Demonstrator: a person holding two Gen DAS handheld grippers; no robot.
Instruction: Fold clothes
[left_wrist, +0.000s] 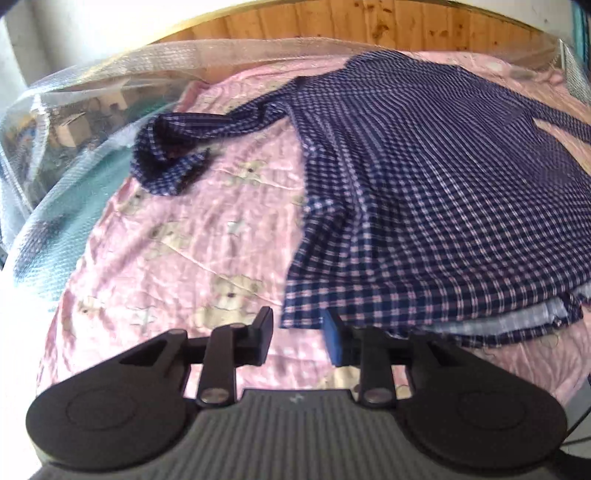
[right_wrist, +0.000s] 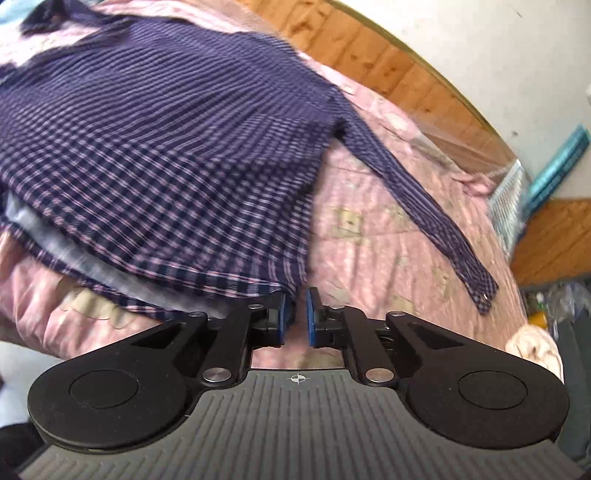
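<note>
On the pink bed (left_wrist: 177, 236): checked shirt (left_wrist: 424, 177), spread flat, sleeves at 10 and 3 o'clock. Left hand-held gripper (left_wrist: 297, 338) — released at hem corner. Right hand-held gripper (right_wrist: 295, 317) — parted narrowly, holding nothing. Risk: uneven pinches skew the fold.

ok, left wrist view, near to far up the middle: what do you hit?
left gripper → hem of the checked shirt → shirt collar end → clear plastic sheet → wooden headboard. All of it lies on the pink bedspread.
</note>
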